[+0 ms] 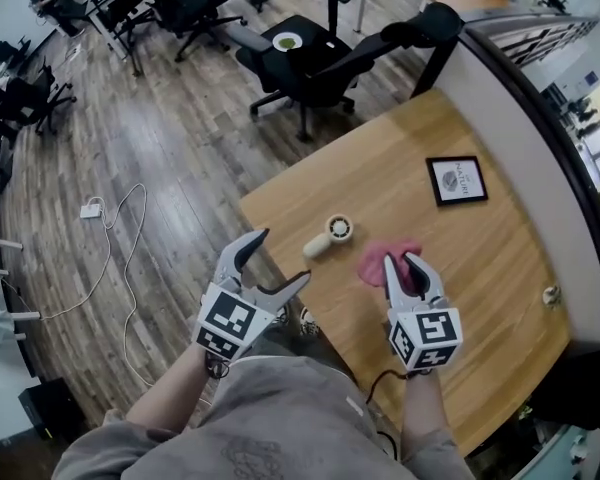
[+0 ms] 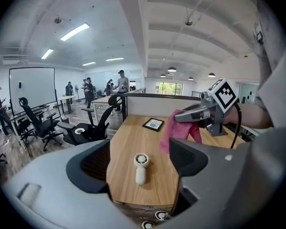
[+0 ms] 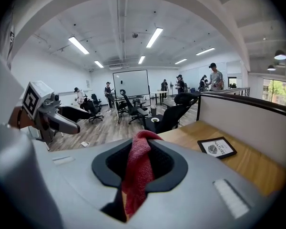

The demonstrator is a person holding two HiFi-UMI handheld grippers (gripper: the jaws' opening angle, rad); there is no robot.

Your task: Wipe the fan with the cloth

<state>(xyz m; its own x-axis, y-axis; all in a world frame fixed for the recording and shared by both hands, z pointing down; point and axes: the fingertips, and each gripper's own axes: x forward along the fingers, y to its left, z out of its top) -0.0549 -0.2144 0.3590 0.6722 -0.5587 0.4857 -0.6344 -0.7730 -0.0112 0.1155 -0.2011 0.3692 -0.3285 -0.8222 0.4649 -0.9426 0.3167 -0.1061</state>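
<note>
A small white hand-held fan lies flat on the wooden table, near its left edge. Just right of the fan, my right gripper is shut on a pink cloth. In the right gripper view the cloth hangs pinched between the jaws. My left gripper is open with nothing in it, held off the table's near-left edge and pointing at the fan. In the left gripper view the fan lies ahead between the jaws, and the cloth dangles from the right gripper above the table.
A black framed picture lies on the far side of the table. A small round object sits at the table's right edge. A black office chair stands beyond the table. A white cable and adapter lie on the wooden floor at the left.
</note>
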